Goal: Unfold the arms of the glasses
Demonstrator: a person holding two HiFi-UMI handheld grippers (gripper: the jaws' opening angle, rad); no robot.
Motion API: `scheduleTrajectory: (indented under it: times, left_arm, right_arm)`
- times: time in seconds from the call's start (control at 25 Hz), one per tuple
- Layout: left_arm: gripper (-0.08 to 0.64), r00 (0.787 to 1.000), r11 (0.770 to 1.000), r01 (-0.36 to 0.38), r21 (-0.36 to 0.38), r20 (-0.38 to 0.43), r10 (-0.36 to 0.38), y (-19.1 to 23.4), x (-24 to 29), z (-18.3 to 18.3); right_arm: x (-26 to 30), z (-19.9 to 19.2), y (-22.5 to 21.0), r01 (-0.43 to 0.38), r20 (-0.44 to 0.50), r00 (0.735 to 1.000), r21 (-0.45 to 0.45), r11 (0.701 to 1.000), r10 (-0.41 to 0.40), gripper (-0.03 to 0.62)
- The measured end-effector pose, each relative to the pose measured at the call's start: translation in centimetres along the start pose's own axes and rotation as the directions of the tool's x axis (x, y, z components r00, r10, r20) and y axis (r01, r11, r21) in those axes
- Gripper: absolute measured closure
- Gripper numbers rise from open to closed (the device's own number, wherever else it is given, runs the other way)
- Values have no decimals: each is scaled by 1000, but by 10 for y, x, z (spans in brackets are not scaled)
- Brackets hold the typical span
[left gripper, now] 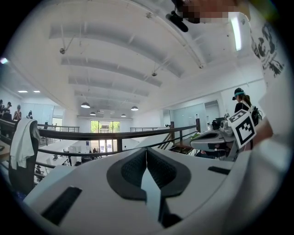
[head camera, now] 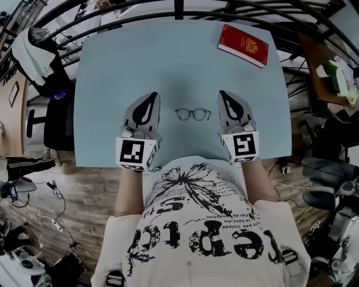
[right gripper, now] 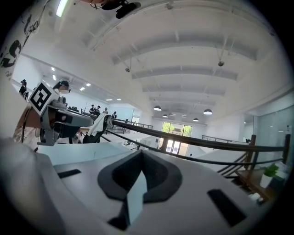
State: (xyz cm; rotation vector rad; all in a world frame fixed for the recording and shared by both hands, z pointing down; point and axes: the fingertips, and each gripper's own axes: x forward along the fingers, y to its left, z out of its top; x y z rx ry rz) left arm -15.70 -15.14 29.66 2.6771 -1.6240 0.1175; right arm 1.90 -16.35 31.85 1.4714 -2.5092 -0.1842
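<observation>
Glasses [head camera: 192,114] lie flat on the table [head camera: 112,67], mid-width, toward the 6 o'clock edge next to the person. Too small to tell how the arms sit. Nothing touches them.

Left gripper [head camera: 153,96] is at 9 o'clock of the glasses, near but apart, lying about level over the table, tip toward 12. In its own view the left gripper [left gripper: 146,151] has its jaws together, tips meeting, nothing between.

Right gripper [head camera: 222,94] is at 3 o'clock of the glasses, same pose, also apart from them. In its own view the right gripper [right gripper: 141,153] is closed too, pads meeting, empty.

Red book [head camera: 243,45] lies at 1 o'clock of the glasses, by the far right corner of the table, well apart.

Chair [head camera: 53,115] stands off the table's 9 o'clock side, with a white cloth [head camera: 31,56] draped just beyond it. Dark railing [head camera: 179,8] curves past the 12 o'clock edge.
</observation>
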Motion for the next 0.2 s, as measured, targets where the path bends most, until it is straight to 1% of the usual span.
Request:
scheduleTrajectory:
  times: [0.2]
  left_arm:
    - [541, 1000, 1000, -11, 26, -16, 12, 2, 0, 1]
  right_arm:
    - [3, 1, -6, 13, 4, 1000, -3, 1000, -13, 584]
